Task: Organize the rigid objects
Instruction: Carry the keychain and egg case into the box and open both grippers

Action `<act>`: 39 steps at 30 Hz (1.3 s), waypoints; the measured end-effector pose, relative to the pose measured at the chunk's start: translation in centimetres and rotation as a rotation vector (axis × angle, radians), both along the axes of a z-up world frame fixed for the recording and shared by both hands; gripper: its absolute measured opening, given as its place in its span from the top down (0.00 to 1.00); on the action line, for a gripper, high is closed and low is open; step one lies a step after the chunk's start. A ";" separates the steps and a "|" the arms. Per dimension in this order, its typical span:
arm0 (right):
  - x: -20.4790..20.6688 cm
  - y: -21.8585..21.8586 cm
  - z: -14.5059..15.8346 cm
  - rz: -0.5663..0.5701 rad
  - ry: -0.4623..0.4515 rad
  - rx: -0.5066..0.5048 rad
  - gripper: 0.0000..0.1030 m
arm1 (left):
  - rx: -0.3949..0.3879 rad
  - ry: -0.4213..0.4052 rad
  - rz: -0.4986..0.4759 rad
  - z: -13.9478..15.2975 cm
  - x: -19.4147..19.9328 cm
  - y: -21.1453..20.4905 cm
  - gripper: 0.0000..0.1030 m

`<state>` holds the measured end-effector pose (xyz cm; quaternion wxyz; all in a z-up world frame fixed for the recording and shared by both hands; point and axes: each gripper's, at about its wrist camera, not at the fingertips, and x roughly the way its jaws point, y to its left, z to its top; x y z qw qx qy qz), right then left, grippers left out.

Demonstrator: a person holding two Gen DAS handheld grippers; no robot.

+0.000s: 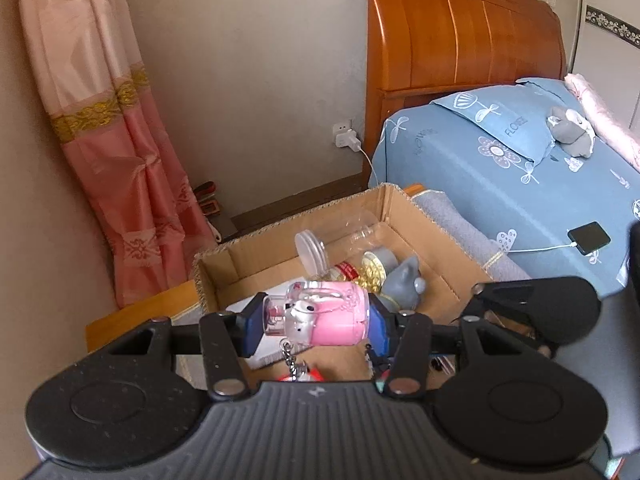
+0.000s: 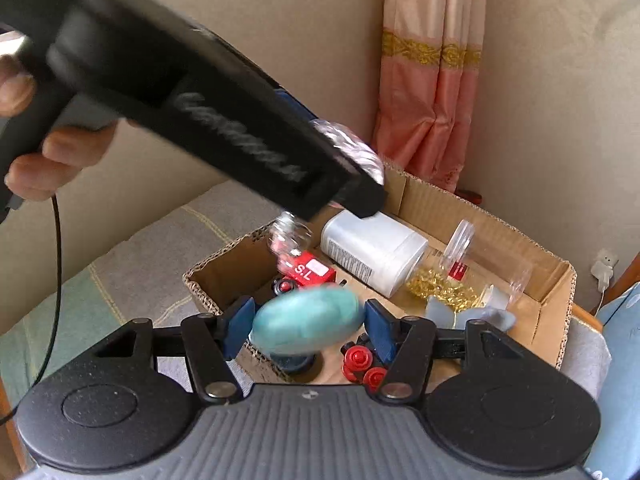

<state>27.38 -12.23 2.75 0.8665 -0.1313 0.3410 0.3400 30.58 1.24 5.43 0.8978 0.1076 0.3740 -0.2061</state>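
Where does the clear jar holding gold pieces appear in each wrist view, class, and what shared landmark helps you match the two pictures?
Left wrist view: the clear jar lies on its side in the middle of the cardboard box, just beyond the pink toy held by the left gripper.
Right wrist view: the clear jar lies right of centre, beside the white bottle.
Shared landmark: the pink curtain hanging behind the box.
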 end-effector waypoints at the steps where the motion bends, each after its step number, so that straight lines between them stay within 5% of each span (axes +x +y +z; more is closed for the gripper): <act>1: 0.0 -0.1 0.1 -0.004 -0.006 0.007 0.17 | -0.003 0.001 -0.002 0.0 0.3 -0.1 0.52; 4: -0.5 -0.5 0.5 -0.010 -0.024 0.016 0.06 | -0.001 0.002 -0.010 -0.3 1.4 -0.7 0.52; 19: -2.1 -1.6 1.6 -0.039 -0.044 0.016 0.02 | 0.028 0.059 0.091 -3.7 8.6 -1.1 0.52; 22: -2.3 -1.9 1.7 -0.052 -0.035 0.029 0.02 | 0.019 0.068 0.119 -4.3 8.6 -0.4 0.43; 28: -2.9 -2.3 2.1 -0.072 -0.041 0.046 0.02 | 0.001 -0.017 0.138 -2.7 5.7 0.5 0.08; 33: -4.2 -2.9 2.7 -0.149 -0.041 0.034 0.00 | -0.011 -0.096 0.168 -0.7 1.6 1.3 0.03; 39: -5.9 -4.1 3.4 -0.398 -0.033 -0.055 0.00 | 0.053 -0.121 0.268 0.0 -6.2 1.5 0.01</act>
